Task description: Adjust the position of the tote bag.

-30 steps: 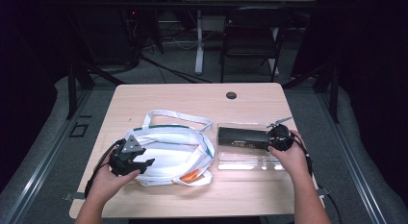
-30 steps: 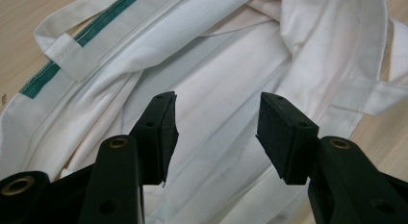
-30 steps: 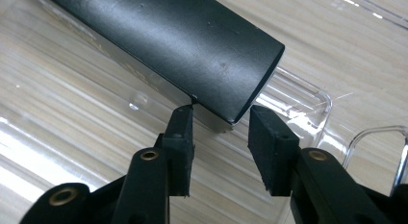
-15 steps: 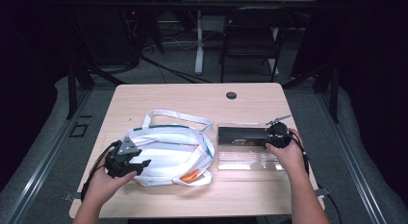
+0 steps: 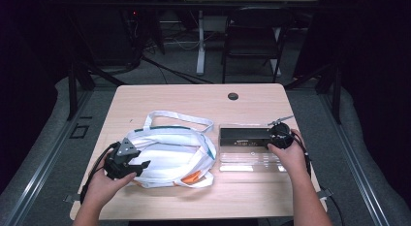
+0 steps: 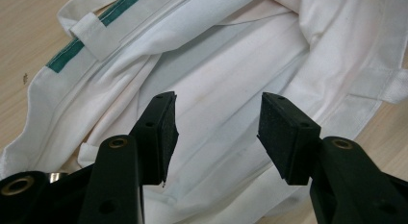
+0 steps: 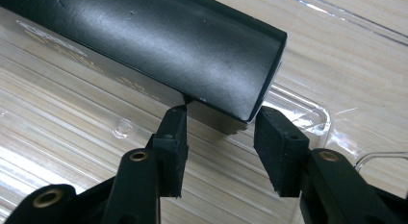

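Observation:
A white cloth bag (image 5: pixel 169 151) with green trim and long straps lies on the table's left half, something orange (image 5: pixel 193 176) showing at its mouth. My left gripper (image 5: pixel 140 165) rests at the bag's left end; its jaws stand open over the white fabric (image 6: pixel 231 65), left gripper (image 6: pixel 216 123) holding nothing. To the right, a long black box (image 5: pixel 245 135) lies on a clear plastic tray (image 5: pixel 247 160). My right gripper (image 5: pixel 272 138) is at the box's right end. Its jaws have just been opening; the black box (image 7: pixel 159 46) ends just beyond the right gripper (image 7: pixel 219 132), pads not pressing it.
The wooden table (image 5: pixel 194 104) has a round cable hole (image 5: pixel 233 96) near its far edge. A dark chair (image 5: pixel 252 37) and a desk leg stand beyond it. The clear tray (image 7: pixel 72 137) extends toward the table's near side.

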